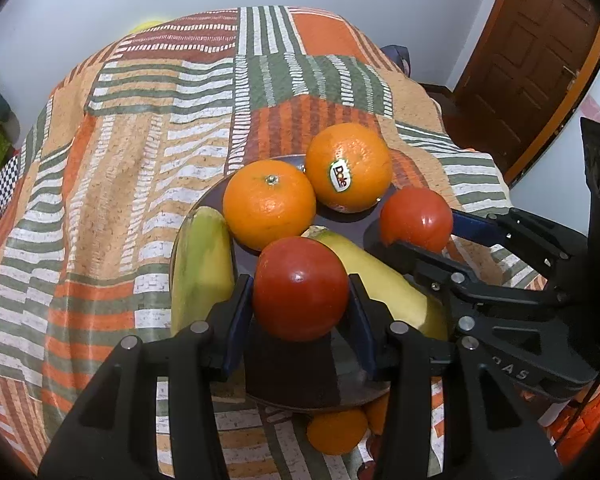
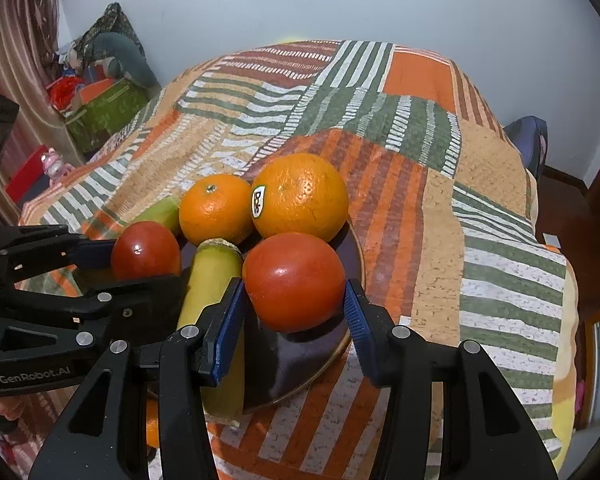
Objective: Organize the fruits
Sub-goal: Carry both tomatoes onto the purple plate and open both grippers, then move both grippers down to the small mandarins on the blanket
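Note:
My left gripper (image 1: 300, 285) is shut on a red tomato (image 1: 300, 288), held just above the near part of a dark plate (image 1: 300, 384). In the right wrist view my right gripper (image 2: 294, 286) is shut on a second red tomato (image 2: 294, 282) over the plate's (image 2: 300, 368) right side. Each gripper shows in the other's view, the right gripper (image 1: 420, 232) and the left gripper (image 2: 140, 264), each with its tomato. On the plate lie two oranges (image 1: 270, 204) (image 1: 348, 166), one with a sticker, and two bananas (image 1: 202, 268) (image 1: 384, 280).
The plate sits on a table under a striped orange, green and white cloth (image 1: 120, 168). Another orange (image 1: 336, 430) lies on the cloth just in front of the plate. A wooden door (image 1: 540, 60) stands at the right; boxes and clutter (image 2: 100, 108) fill the far left corner.

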A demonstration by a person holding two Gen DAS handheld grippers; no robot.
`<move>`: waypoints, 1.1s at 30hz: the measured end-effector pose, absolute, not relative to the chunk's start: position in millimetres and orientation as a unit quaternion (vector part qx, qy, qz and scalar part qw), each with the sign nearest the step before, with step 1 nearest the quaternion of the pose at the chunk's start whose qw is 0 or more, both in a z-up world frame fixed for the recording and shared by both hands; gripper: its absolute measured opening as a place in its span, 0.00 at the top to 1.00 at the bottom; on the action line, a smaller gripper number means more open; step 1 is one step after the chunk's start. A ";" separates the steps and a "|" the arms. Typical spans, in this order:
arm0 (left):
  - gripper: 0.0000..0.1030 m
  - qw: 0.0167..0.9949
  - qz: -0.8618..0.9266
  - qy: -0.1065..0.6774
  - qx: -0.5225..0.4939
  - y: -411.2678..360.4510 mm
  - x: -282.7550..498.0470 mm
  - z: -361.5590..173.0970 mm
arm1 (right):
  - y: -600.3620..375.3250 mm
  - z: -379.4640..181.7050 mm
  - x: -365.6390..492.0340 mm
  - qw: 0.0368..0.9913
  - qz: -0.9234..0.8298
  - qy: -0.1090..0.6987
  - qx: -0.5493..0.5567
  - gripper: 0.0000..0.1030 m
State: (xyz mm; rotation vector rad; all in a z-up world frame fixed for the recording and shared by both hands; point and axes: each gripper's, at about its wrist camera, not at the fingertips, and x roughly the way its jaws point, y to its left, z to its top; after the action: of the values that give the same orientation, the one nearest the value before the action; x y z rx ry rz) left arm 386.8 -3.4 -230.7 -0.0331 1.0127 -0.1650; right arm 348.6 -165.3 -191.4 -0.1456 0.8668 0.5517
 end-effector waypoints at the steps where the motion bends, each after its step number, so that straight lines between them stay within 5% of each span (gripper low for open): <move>1: 0.55 0.873 -0.078 0.481 -0.015 -3.9 385.8 -230.4 | -164.5 -192.9 348.6 0.868 0.263 0.414 -0.072 0.55; 18: 0.55 0.885 -0.084 0.458 -0.014 -7.2 371.2 -213.3 | -165.7 -194.5 349.4 0.867 0.261 0.417 -0.073 0.54; 23: 0.53 0.894 -0.078 0.442 -0.003 -7.6 358.9 -199.3 | -168.4 -177.2 338.4 0.878 0.264 0.393 -0.072 0.44; 33: 0.50 0.904 -0.070 0.422 -0.004 1.8 329.1 -170.7 | -176.5 -141.5 303.3 0.894 0.263 0.355 -0.071 0.44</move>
State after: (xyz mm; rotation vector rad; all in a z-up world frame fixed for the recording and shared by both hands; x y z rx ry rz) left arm 329.1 1.8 -170.7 -0.0093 0.8730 -0.1453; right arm 303.3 -176.5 -141.5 -0.1467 0.7359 0.5456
